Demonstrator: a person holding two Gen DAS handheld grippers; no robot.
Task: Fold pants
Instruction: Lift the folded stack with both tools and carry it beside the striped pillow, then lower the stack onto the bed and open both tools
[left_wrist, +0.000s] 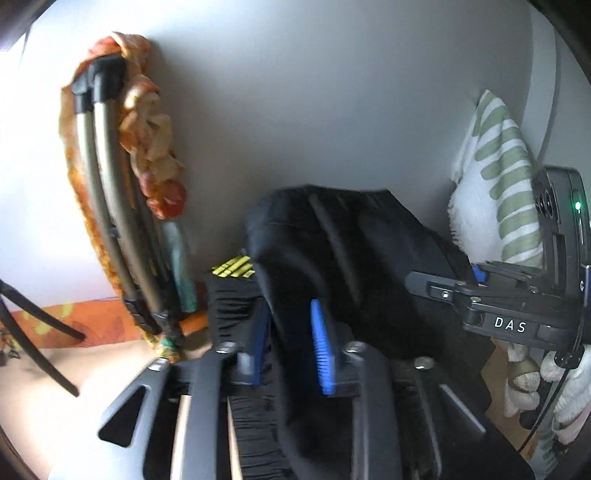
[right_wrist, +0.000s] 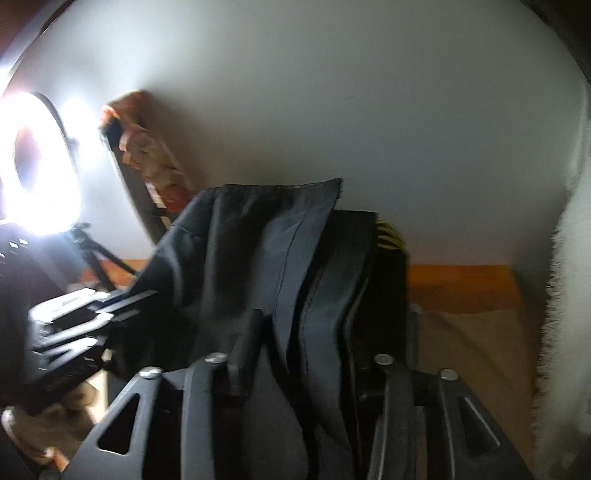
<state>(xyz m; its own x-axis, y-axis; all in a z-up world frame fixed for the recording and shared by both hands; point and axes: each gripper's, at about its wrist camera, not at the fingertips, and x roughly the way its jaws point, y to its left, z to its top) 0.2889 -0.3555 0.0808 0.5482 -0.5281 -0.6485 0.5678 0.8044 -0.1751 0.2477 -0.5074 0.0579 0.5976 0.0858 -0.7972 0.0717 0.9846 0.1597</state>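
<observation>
The black pants (left_wrist: 343, 251) hang bunched between both grippers, held up in front of a grey wall. My left gripper (left_wrist: 291, 343) is shut on a fold of the pants between its blue pads (left_wrist: 322, 347). My right gripper (right_wrist: 306, 354) is shut on the pants (right_wrist: 280, 266), whose hem edge stands up above the fingers. The right gripper (left_wrist: 436, 291) also shows at the right of the left wrist view, and the left gripper (right_wrist: 122, 314) shows at the left of the right wrist view. A garment with yellow stripes (left_wrist: 234, 269) lies behind the pants.
A folded rack with orange patterned cloth (left_wrist: 122, 177) leans on the wall at the left. A white and green striped towel (left_wrist: 495, 184) hangs at the right. A bright ring light (right_wrist: 40, 162) on a tripod stands left. An orange bedsheet (right_wrist: 461, 284) lies below.
</observation>
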